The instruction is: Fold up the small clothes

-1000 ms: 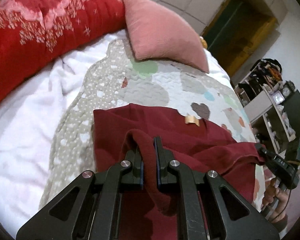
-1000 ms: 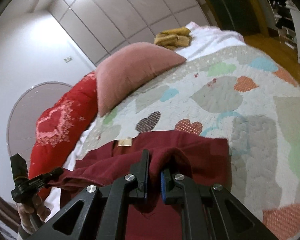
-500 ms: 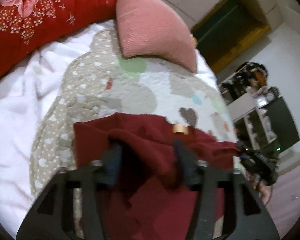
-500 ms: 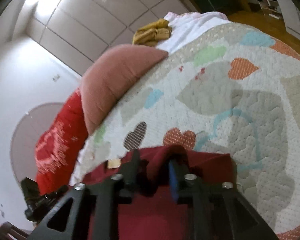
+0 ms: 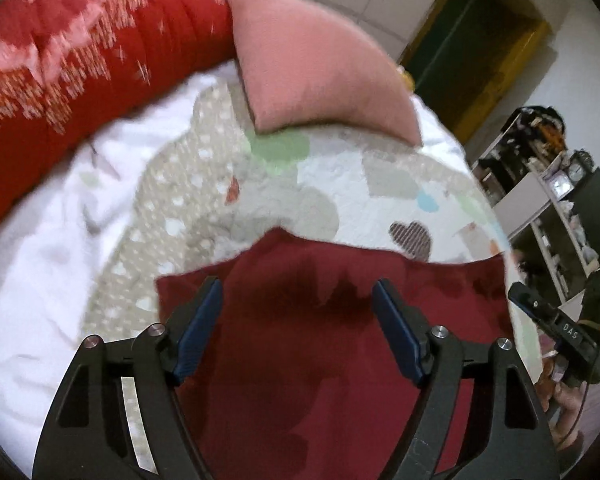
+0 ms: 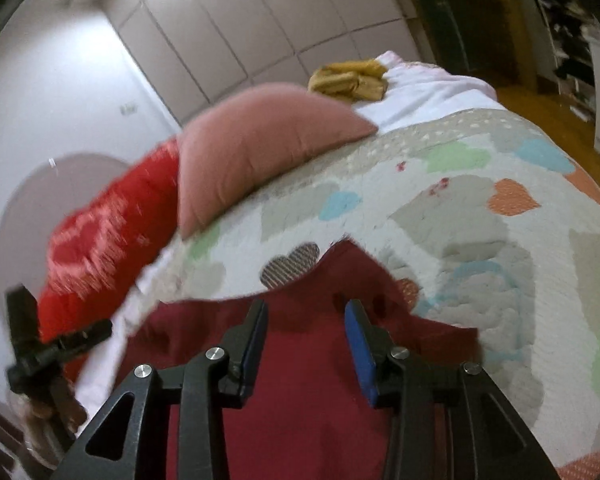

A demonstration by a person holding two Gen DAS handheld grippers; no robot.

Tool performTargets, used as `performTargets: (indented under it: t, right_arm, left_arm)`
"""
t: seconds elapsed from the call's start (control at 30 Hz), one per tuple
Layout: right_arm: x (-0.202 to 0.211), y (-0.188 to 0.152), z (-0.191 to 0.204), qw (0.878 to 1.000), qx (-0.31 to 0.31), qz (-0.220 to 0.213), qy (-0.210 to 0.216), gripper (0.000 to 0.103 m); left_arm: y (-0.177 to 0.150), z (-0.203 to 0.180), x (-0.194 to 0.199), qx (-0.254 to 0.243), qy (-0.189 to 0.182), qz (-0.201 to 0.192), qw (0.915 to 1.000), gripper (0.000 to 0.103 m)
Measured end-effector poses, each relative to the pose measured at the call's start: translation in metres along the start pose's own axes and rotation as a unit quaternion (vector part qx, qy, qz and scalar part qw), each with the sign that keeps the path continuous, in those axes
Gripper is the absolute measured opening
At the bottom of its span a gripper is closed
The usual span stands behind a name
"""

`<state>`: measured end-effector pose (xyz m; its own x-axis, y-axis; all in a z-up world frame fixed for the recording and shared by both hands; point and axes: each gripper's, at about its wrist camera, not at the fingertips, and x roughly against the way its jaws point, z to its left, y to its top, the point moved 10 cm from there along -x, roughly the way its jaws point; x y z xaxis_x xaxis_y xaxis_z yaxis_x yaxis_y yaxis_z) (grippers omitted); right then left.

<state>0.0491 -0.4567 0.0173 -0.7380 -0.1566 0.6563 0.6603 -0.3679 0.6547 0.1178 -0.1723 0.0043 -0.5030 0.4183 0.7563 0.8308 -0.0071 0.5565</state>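
Bed filling most of both views, white sheet at left of left wrist view. Quilt w/ coloured hearts spread over bed middle; in right wrist view covers right half of frame.

Red patterned cushion upper left in left wrist view, blurred; mid-left in right wrist view. Pink pillow top centre, lying on quilt's far edge, touching red cushion; upper centre-left in right wrist view.

Dark red garment lying on quilt at lower centre of left wrist view, far edge peaked near frame centre; lower centre in right wrist view, one corner poking up toward frame centre.

Left gripper at bottom centre, jaws spread wide, nothing between pads, poised over garment; contact w/ cloth not clear. Seen as dark shape at lower left of right wrist view. Right gripper at bottom centre, jaws parted, less wide than left, holding nothing, over garment's near part. Also at right edge of left wrist view.

Shelving unit w/ clutter at right of left wrist view. Yellow cloth bundle at top centre of right wrist view, on white sheet behind pillow.
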Motion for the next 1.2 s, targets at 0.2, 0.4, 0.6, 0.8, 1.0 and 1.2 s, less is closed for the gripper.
performTargets:
  t: [0.2, 0.4, 0.6, 0.8, 1.0, 1.2]
  right_arm:
    - [-0.058, -0.007, -0.034, 0.997, -0.016, 0.048, -0.066, 0.039]
    - [-0.078, -0.006, -0.050, 0.995, -0.017, 0.049, -0.082, 0.039]
    - [-0.026, -0.014, -0.026, 0.998, 0.011, 0.040, -0.057, 0.039]
    - [0.029, -0.061, -0.007, 0.995, 0.070, 0.042, -0.060, 0.041]
    - [0.036, -0.113, -0.019, 0.990, 0.097, 0.064, -0.084, 0.041]
    - [0.044, -0.114, -0.012, 0.985, 0.118, 0.064, -0.110, 0.041]
  left_arm:
    - [-0.009, 0.033, -0.044, 0.030, 0.067, 0.026, 0.9970, 0.077]
    - [-0.006, 0.039, -0.048, 0.026, 0.076, 0.010, 0.9967, 0.077]
    - [-0.017, 0.034, 0.000, 0.010, 0.057, -0.002, 0.9983, 0.077]
    - [-0.057, 0.050, 0.059, 0.021, 0.032, -0.015, 0.9992, 0.077]
    - [-0.117, 0.056, 0.067, 0.018, 0.035, 0.020, 0.9990, 0.077]
    - [-0.140, 0.060, 0.058, -0.001, 0.074, 0.029, 0.9969, 0.077]
